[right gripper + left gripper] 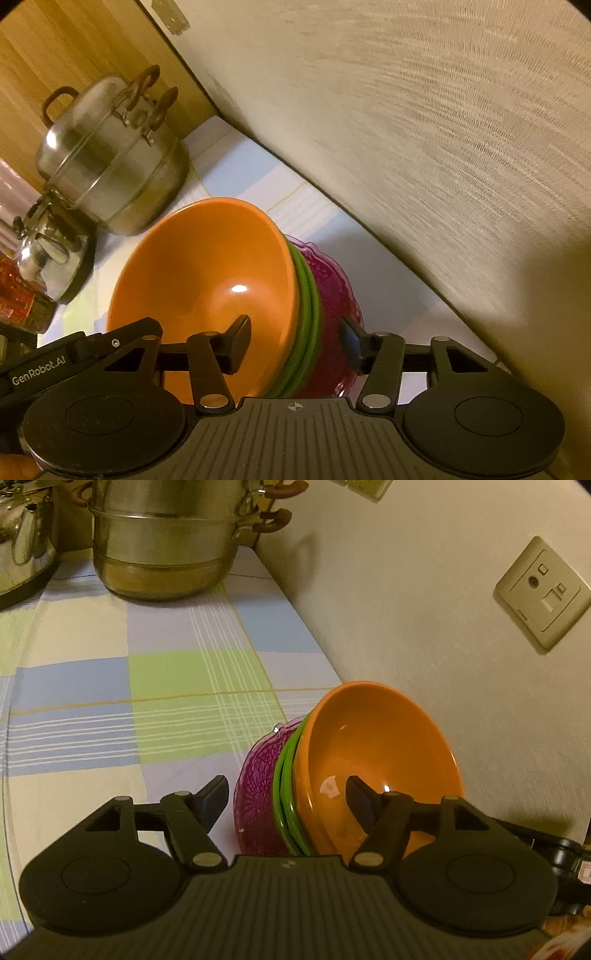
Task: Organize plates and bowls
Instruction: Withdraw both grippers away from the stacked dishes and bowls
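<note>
Glossy orange bowl (380, 753), round and deep, nested on thin green-rimmed dishes (286, 794) and a scallop-edged magenta plate (258, 794) with veined texture; stack sits on the bench (110, 672), covered in a checked pastel cloth, close to the textured wall (406, 609). Left tongs (286, 799) wide, fingers straddling the stack's rim, pads not pressing. Right tongs (295, 345) partly spread, also straddling the rim, apart from it. Beyond the stack: dull steel steamer pot (110, 162), shiny kettle (48, 251). Beige socket plate (543, 594) on the wall.
</note>
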Available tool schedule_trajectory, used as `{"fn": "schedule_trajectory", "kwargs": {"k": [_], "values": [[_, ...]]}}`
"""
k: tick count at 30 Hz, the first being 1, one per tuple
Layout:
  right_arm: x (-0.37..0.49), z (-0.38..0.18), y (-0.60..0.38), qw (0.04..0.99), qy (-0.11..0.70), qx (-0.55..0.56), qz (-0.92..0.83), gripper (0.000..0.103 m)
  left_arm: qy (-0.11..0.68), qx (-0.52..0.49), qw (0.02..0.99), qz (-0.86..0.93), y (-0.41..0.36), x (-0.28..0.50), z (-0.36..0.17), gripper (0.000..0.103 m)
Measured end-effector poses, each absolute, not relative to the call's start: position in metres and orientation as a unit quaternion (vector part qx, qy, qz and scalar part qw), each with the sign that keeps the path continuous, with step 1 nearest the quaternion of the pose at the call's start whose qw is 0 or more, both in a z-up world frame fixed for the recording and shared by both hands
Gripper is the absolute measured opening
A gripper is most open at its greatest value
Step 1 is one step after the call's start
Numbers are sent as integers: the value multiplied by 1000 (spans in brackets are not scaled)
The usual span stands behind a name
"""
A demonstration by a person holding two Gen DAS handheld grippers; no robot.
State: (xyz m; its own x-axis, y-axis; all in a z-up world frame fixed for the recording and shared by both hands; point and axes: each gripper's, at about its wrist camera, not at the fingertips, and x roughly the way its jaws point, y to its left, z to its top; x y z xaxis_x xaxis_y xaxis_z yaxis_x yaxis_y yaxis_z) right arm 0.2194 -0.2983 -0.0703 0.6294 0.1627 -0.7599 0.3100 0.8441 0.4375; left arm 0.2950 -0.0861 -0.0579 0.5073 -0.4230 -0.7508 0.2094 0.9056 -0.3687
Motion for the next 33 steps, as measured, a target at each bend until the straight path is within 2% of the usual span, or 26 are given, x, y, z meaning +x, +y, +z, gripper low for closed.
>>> {"fn": "schedule_trajectory", "kwargs": {"k": [2, 6, 17, 33], "values": [[216, -66, -296, 863, 426, 270, -40, 55, 455, -116, 864, -181, -84, 290, -55, 69], [208, -59, -294, 867, 420, 265, -40, 56, 443, -116, 873, -171, -78, 278, -47, 83], [172, -36, -291, 879, 398, 260, -36, 56, 391, -89, 906, -135, -62, 227, -22, 83], [103, -19, -264, 905, 386, 178, -28, 56, 379, -60, 916, -117, -48, 151, -16, 81]]}}
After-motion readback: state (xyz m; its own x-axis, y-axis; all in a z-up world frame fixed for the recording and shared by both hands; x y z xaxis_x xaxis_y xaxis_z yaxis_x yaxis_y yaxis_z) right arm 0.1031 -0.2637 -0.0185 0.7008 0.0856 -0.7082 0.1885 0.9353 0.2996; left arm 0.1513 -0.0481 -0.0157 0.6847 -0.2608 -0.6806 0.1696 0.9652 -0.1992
